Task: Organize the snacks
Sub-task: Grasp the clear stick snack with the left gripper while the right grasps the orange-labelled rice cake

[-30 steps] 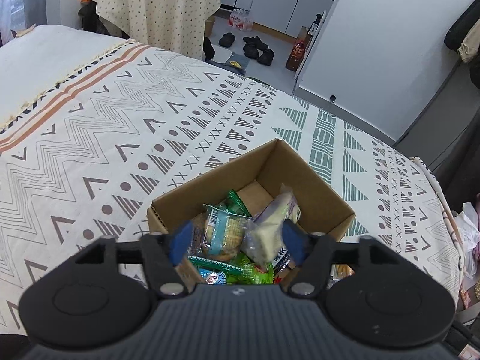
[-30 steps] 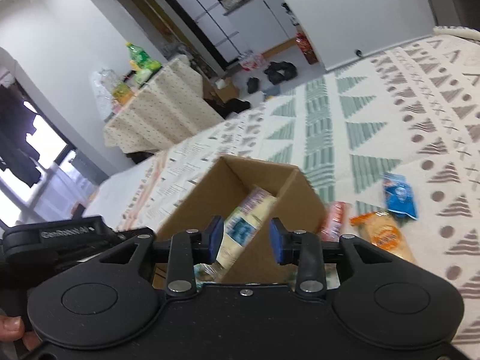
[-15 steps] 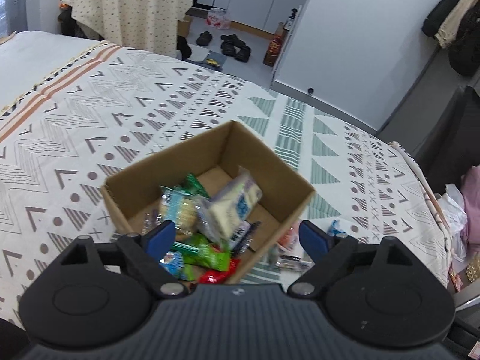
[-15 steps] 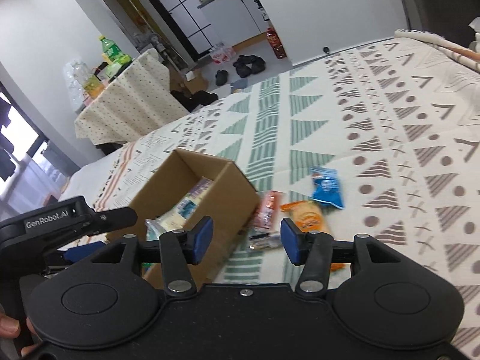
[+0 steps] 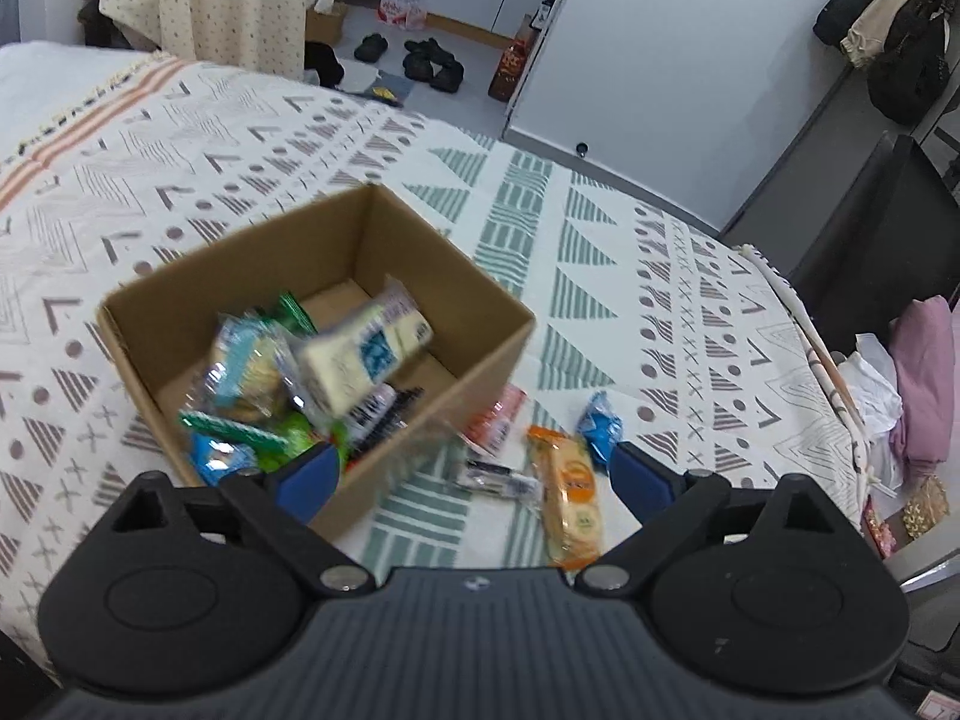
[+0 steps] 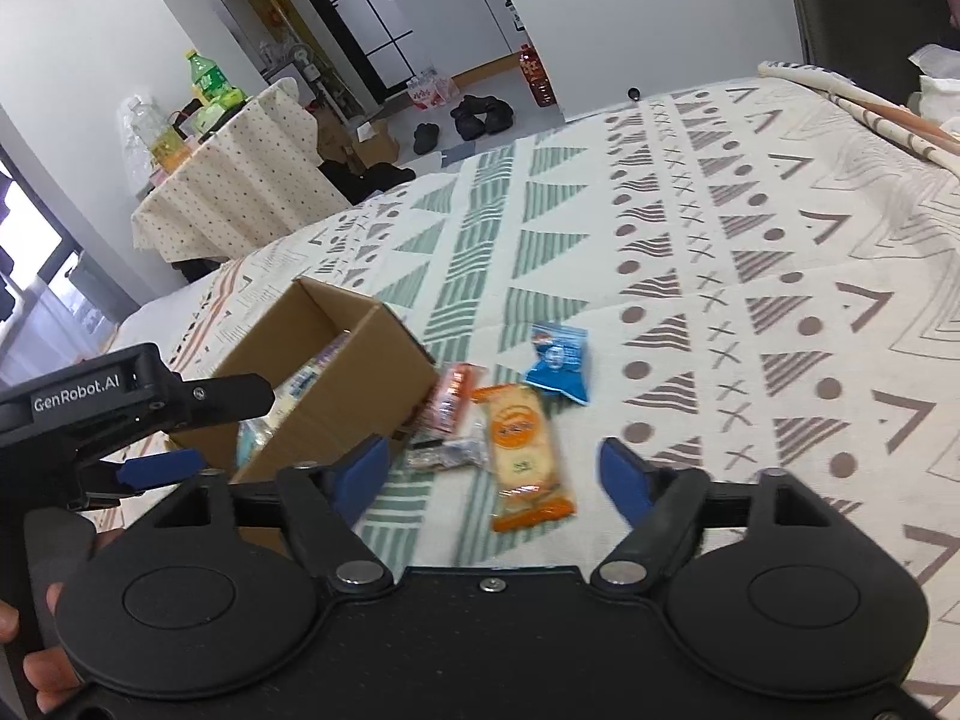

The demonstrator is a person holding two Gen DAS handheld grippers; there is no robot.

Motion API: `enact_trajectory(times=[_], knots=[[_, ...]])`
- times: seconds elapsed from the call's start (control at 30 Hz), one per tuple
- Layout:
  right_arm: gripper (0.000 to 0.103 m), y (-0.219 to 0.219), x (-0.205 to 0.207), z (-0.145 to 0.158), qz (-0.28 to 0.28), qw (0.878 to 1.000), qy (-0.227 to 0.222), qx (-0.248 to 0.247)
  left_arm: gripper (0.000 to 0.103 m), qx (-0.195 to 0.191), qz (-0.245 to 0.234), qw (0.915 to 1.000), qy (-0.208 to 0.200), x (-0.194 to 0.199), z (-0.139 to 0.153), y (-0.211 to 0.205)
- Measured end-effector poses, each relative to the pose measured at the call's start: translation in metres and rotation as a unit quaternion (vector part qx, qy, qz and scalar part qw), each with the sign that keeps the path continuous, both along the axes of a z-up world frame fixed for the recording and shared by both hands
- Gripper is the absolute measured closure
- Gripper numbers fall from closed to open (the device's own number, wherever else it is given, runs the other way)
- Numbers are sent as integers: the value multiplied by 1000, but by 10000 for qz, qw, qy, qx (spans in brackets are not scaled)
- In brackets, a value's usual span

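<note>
Blur smears the snack packets in the brown cardboard box; my left claw and right claw, jaws just opened wide, grip nothing.

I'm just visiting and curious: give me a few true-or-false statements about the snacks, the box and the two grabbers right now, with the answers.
1. The cardboard box already holds several snack packets. True.
2. The orange packet lies inside the box. False: it lies on the bedspread beside the box.
3. The right gripper is clamped on the blue packet. False: its jaws are open and empty, having just been opening.
4. The left gripper is open and holds nothing. True.
5. The box is closed with flaps. False: its top is open.
</note>
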State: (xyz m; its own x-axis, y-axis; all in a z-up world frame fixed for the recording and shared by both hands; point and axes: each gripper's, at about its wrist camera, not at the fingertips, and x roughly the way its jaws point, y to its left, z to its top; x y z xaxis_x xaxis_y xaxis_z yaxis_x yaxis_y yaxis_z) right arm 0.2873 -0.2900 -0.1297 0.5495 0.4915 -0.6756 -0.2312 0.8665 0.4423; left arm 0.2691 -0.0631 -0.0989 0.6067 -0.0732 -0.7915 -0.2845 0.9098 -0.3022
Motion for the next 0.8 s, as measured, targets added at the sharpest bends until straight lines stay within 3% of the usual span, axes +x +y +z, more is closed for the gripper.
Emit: enact_trajectory(times=[0.07, 0.33, 0.4, 0.57, 0.8], knots=[[11, -6, 1, -2, -53, 10000, 24, -39, 6, -36, 69, 9999, 77, 2, -6, -4], [10, -17, 10, -11, -153, 9997, 131, 110, 6, -56, 387, 9990, 223, 7, -26, -16], [12, -14, 11, -11, -52, 9999, 82, 49, 7, -92, 438, 9988, 184, 9, -30, -18], [33, -9, 16, -17, 131, 9998, 164, 58, 9, -193, 655, 9976, 139, 14, -43, -25], [42, -3, 28, -38, 114, 9989, 454, 54, 15, -333, 844, 9956, 228, 20, -66, -29]])
